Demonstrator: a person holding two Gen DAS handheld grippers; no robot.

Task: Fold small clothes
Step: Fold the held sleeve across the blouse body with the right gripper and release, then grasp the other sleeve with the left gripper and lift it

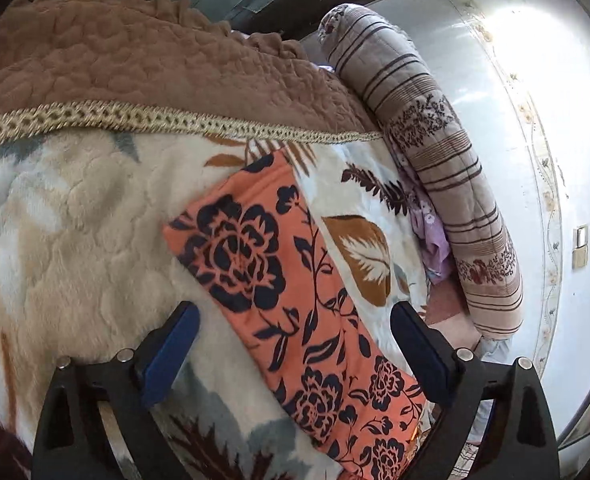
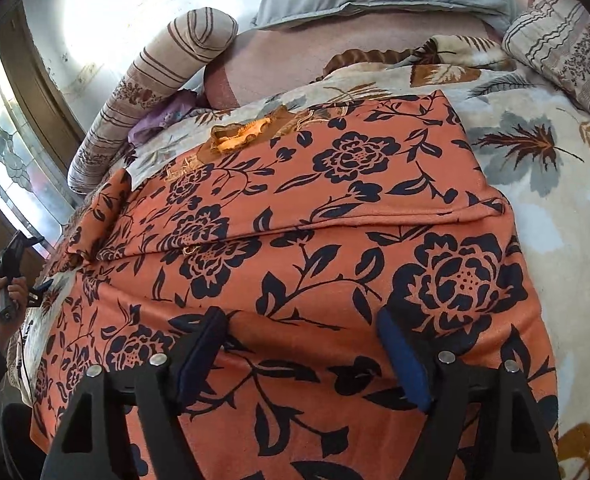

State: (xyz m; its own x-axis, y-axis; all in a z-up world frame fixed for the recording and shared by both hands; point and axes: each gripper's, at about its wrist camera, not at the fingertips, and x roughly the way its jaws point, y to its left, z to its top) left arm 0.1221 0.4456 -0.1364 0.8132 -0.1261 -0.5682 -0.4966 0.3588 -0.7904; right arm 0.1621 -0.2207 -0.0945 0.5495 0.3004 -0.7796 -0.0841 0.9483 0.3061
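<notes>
Orange flowered garment (image 2: pixel 335 240) spread flat on the blanket (image 2: pixel 535 168) of the bed, one fold already laid across its middle, a sleeve end trailing toward the window-side edge. Right tool (image 2: pixel 301 356) low over the near part of the cloth, jaws wide apart, pads clear of the fabric, nothing gripped. Left tool (image 1: pixel 295 344) off toward the sleeve end (image 1: pixel 295 280), likewise gaping and empty; seen small at the bed's edge from the right wrist view, held in a hand (image 2: pixel 13 292).

Thin, soft knit by the look of it: light, limp, likely to sag and slide rather than hold a crease. Plush blanket underneath, so some drag probable. Best taken at a hem or corner, pinching both layers together near the fold line, not mid-panel. Loose sleeve probably needing tucking first. Embroidered neckline (image 2: pixel 239 136) at the far end, lying flat.
</notes>
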